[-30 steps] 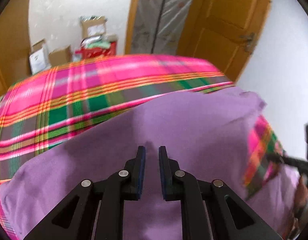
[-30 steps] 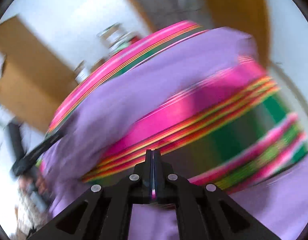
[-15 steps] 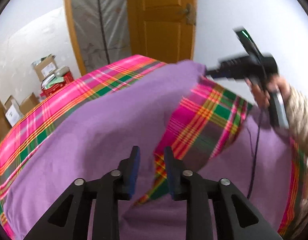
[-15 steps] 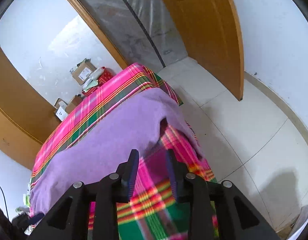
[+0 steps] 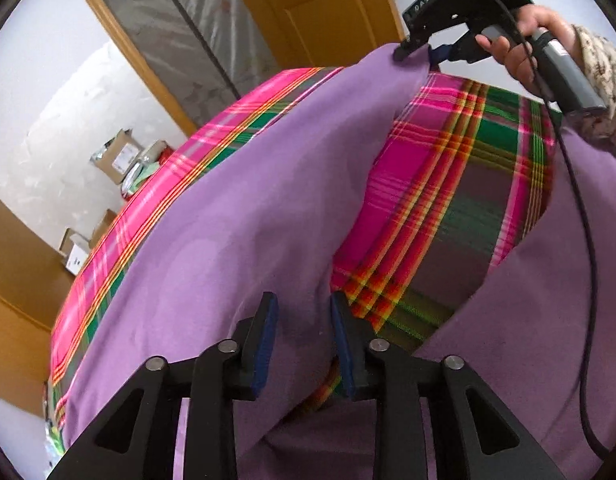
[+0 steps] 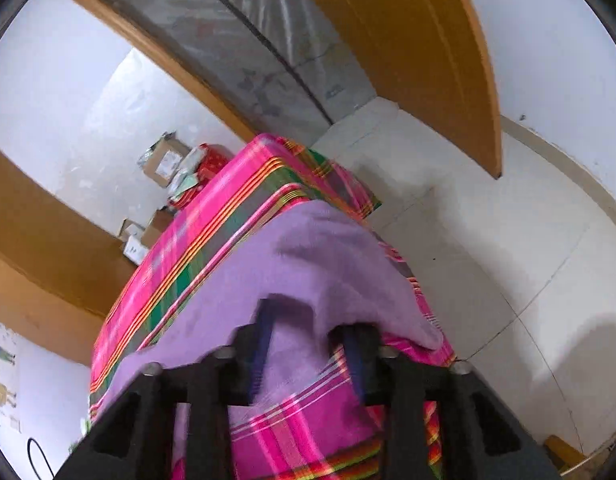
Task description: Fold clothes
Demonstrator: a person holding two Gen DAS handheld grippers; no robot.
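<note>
A purple garment (image 5: 244, 216) lies spread over a table under a pink plaid cloth (image 5: 448, 200). At the bottom of the left wrist view my left gripper (image 5: 302, 312) points down at the garment. Its jaws are closing astride a folded edge, with a gap still showing at each pad. My right gripper (image 5: 422, 50), held by a hand (image 5: 520, 44), is at the garment's far tip, which rises to it. In the right wrist view my right gripper (image 6: 306, 332) is closing, with bunched purple fabric (image 6: 300, 280) filling the space between the pads.
Cardboard boxes (image 6: 164, 160) and bags stand on the floor beyond the table's far end. An orange wooden door (image 6: 428, 40) stands ajar beside a plastic-covered doorway. Tiled floor (image 6: 508, 248) lies to the right of the table. A black cable (image 5: 584, 216) hangs from the right gripper.
Both grippers opened, swung to new spots on the garment and began closing again. The left one moved toward the folded edge; the right one now has the garment's tip bunched between its pads.
</note>
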